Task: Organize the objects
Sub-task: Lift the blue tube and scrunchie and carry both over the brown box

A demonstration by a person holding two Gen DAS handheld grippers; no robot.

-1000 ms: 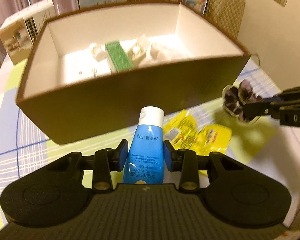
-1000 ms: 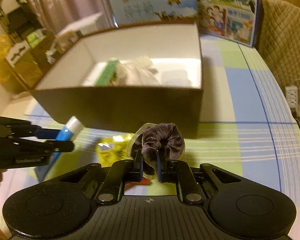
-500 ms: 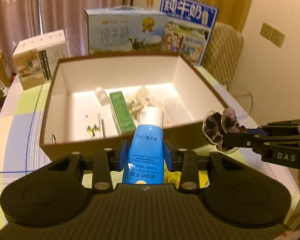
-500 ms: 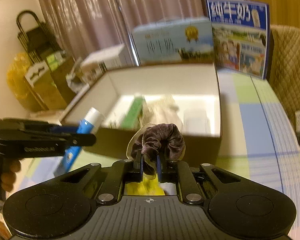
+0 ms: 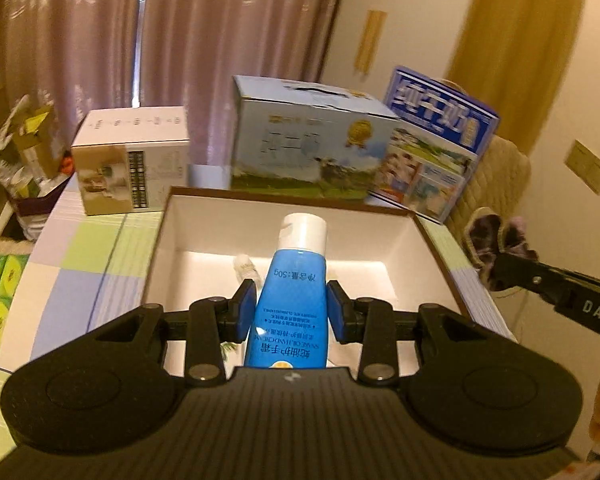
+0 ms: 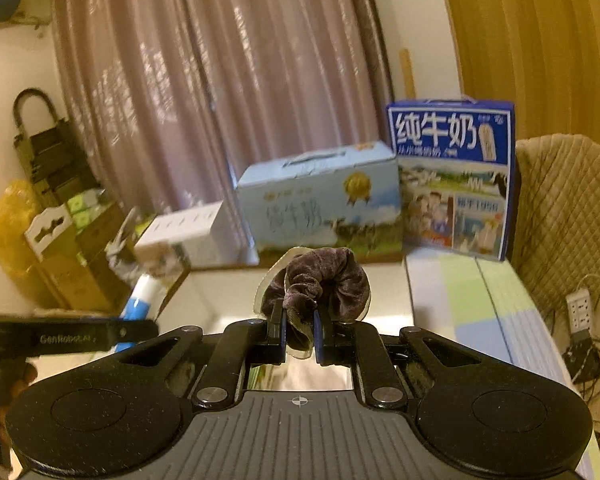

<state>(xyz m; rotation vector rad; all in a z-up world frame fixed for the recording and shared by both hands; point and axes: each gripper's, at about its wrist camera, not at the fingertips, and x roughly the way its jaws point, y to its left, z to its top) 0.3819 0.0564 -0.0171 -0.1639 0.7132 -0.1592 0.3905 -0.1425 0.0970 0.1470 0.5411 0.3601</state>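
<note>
Left wrist view: the left gripper pinches a blue tube between its fingers, white cap pointing away. Half a second ago the tube hung just short of the box's near wall; now it is over the open box, which sits toward the far edge of the tabletop in front of two milk cartons. A small white bottle lies on the box floor beside the tube. At the right, the right gripper holds a scrunchie above the box's right wall.

Right wrist view: the fingers press onto the dark scrunchie, which bulges above them. The pale inside of the box lies below and ahead. A second ago this gripper was low, near the tabletop; it has lifted level with the cartons. The tube shows at the left.

Both items have been carried up from the tabletop to the box, so releasing them inside looks like the next step.
</note>
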